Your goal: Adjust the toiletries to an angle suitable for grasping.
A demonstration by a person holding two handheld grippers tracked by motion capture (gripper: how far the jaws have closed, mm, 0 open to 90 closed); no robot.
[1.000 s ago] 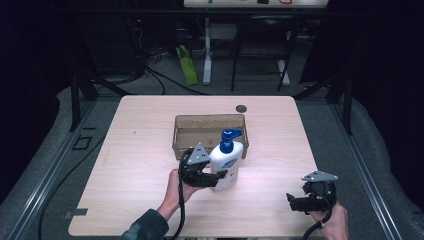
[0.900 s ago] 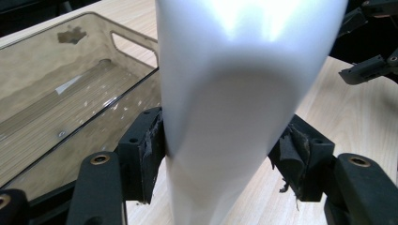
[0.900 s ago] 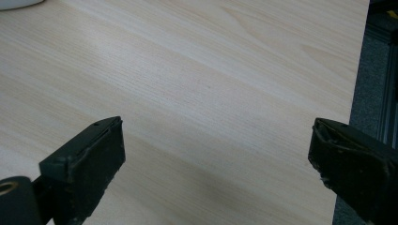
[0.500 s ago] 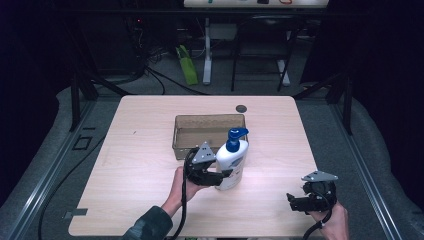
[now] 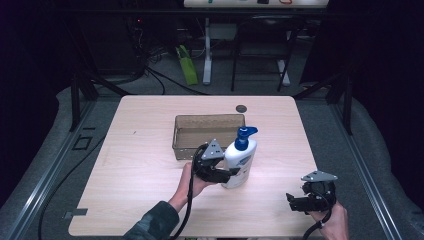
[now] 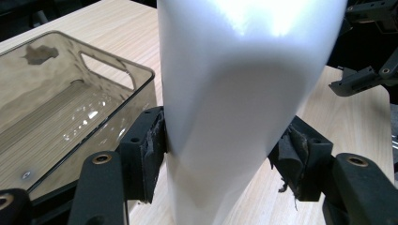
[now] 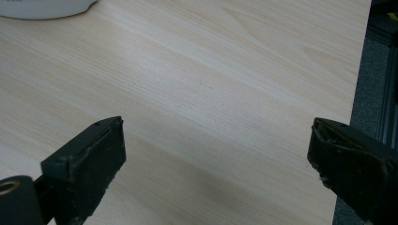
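A white pump bottle [image 5: 240, 164] with a blue pump head [image 5: 245, 135] stands upright just off the front right corner of a clear smoky bin [image 5: 210, 117]. My left gripper [image 5: 231, 173] is shut on the bottle's lower body from the left. In the left gripper view both pads [image 6: 152, 140] press on the white bottle [image 6: 234, 84], and the empty bin [image 6: 70, 108] lies to its left. My right gripper [image 5: 296, 201] hovers open near the table's front right corner. Its jaws [image 7: 216, 154] stand wide over bare wood, and the bottle's base [image 7: 42, 7] shows at the top left.
A small dark round disc [image 5: 241, 108] lies on the table behind the bin. The wooden table [image 5: 140, 165] ends close to the right gripper at the right edge. Black stands, cables and a green object sit on the floor beyond the table.
My left gripper has carried the bottle a little to the right, away from the bin's front corner. The right gripper has stayed where it was.
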